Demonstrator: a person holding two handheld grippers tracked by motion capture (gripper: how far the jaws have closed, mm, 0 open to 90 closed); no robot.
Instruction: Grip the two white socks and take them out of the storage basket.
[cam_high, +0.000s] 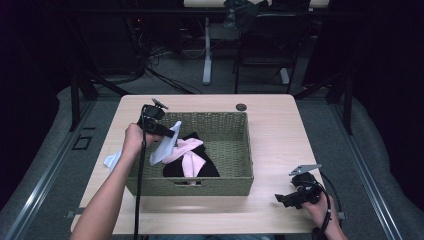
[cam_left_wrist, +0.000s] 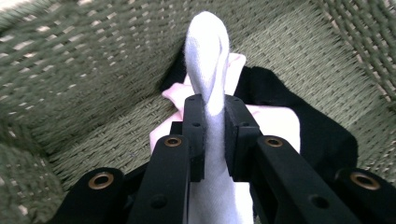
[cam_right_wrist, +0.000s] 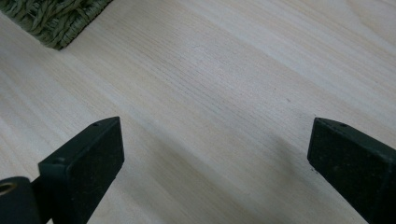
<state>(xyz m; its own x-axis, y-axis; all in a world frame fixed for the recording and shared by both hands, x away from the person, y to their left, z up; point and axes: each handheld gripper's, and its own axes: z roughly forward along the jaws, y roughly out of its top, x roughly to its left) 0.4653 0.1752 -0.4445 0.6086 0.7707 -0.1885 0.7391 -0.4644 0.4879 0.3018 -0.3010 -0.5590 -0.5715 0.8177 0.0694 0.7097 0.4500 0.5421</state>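
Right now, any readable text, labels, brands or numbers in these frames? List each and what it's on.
None readable.
The woven basket, the white sock in the left gripper, the pink and black garments and the wooden table carry no visible print.
The grippers show no markings.

A basket (cam_high: 227, 150) sits mid-table (cam_high: 280, 135) with clothes (cam_high: 192, 160) inside. The left gripper (cam_high: 167, 131) hangs over its left rim; the right gripper (cam_high: 286, 199) lies right of it.
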